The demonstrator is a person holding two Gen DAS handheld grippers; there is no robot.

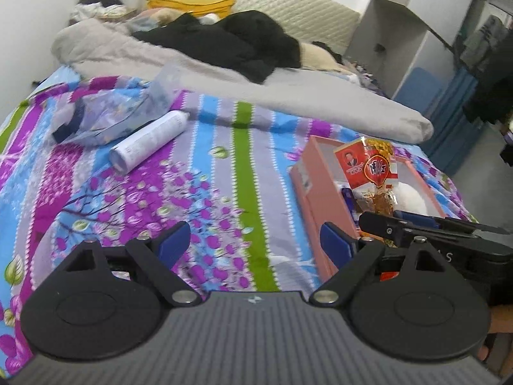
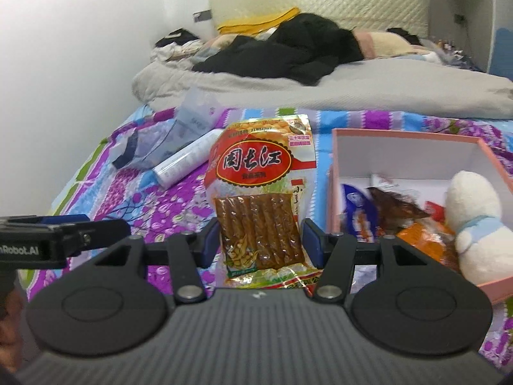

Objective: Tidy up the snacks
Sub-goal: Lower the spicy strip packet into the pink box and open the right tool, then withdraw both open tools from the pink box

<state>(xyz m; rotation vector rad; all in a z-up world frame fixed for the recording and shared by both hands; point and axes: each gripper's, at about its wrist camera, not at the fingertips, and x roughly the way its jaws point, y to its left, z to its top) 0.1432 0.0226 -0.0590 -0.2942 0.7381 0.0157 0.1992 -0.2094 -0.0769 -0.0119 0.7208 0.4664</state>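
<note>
My right gripper point(image 2: 261, 240) is shut on a red and clear snack packet point(image 2: 261, 199) of brown strips and holds it upright above the bedspread, just left of the pink box point(image 2: 333, 173). The same packet point(image 1: 372, 170) shows in the left wrist view over the box point(image 1: 307, 189), with the right gripper point(image 1: 426, 224) beneath it. The box holds a blue packet point(image 2: 356, 211), an orange packet point(image 2: 423, 240) and a white plush toy point(image 2: 474, 224). My left gripper point(image 1: 256, 243) is open and empty above the bedspread, left of the box.
A white cylinder can point(image 1: 150, 141) and a clear plastic bag point(image 1: 118, 115) lie on the flowered bedspread point(image 1: 224, 176) at the far left. A grey quilt point(image 1: 288, 96) with black clothes point(image 1: 231, 45) lies behind. A wall runs along the left.
</note>
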